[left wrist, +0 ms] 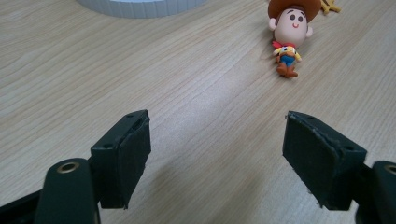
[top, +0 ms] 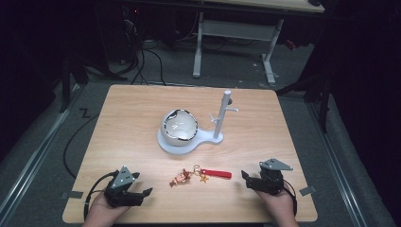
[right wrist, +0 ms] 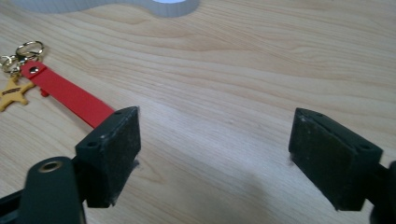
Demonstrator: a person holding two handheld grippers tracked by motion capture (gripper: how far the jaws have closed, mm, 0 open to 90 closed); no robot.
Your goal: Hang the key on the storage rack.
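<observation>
A keychain lies flat on the wooden table (top: 142,118): a small cowboy figure (top: 180,178) (left wrist: 289,35), a gold star charm (top: 204,178) (right wrist: 11,93), a gold ring (right wrist: 29,49) and a red strap (top: 216,173) (right wrist: 65,98). My left gripper (top: 143,195) (left wrist: 217,158) rests open near the front left edge, the figure ahead of it. Front right, my right gripper (top: 246,179) (right wrist: 215,158) stands open, and its left jaw covers the strap's near end. Neither gripper holds anything.
Behind the keychain stands a white stand (top: 182,144) that carries a round white bowl-like holder (top: 179,125) and an upright post with pegs (top: 222,113). Its base edge (left wrist: 140,7) (right wrist: 163,7) is visible ahead of both grippers. A desk frame (top: 236,33) and cables lie beyond the table.
</observation>
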